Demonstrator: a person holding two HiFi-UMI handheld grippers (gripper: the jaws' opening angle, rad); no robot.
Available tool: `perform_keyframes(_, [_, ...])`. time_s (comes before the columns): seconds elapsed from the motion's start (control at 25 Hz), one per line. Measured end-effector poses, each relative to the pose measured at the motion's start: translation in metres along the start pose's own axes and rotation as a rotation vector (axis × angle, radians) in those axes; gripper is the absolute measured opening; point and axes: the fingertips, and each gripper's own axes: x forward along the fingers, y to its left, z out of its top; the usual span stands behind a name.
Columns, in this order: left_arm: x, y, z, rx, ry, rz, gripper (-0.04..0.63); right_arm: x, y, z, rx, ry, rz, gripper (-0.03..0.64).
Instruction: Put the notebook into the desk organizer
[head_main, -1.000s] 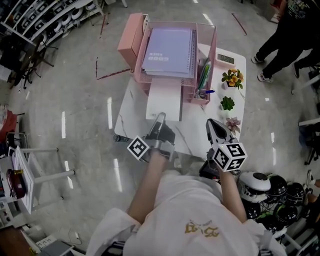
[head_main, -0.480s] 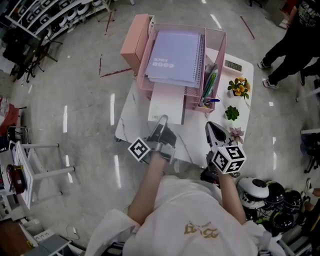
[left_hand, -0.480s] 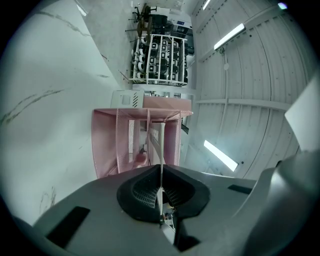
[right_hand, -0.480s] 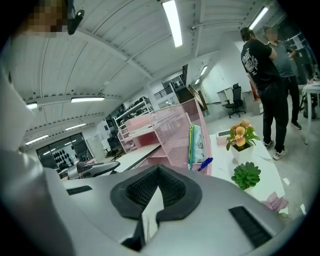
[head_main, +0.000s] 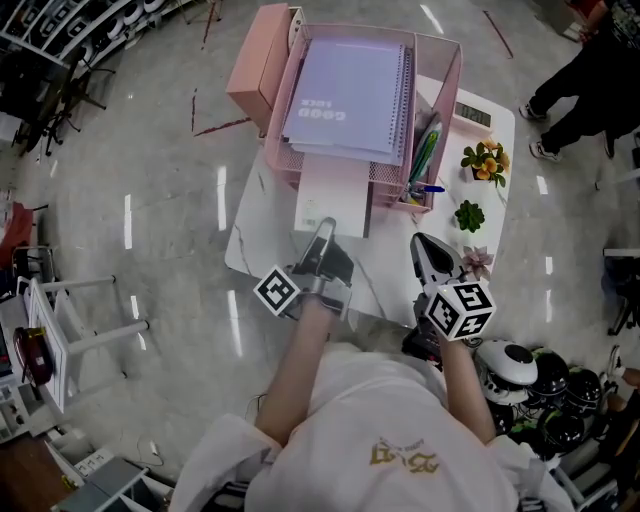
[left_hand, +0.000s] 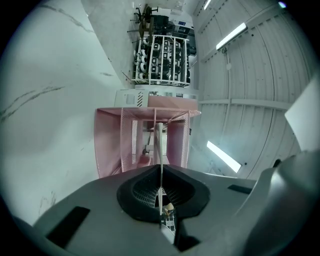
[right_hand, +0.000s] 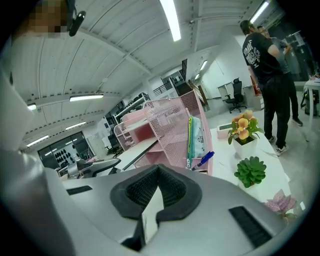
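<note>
Left gripper clamped on one white notebook; one pink organizer straight ahead. Right gripper closed, empty; three plants alongside.

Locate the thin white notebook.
Head view, centre: the thin white notebook sticks out from under the top tray of the pink mesh desk organizer, its near edge clamped in the left gripper.

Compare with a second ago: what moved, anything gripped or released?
The left claw, shut on the white notebook, seems to have eased it slightly further into the lower tray of the pink desk organizer; the head camera shifted too, so this is uncertain. Nothing gripped or released. The right claw stays over the near part of the table; the lilac notebook on top and the plants are unmoved.
</note>
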Motion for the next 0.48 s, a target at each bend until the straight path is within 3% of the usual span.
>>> perform_keyframes(0.48, [0.016,0.010,0.007,0.004,0.002,0.012,0.026,0.014,-0.009,0.001,0.034,0.017,0.002,0.009])
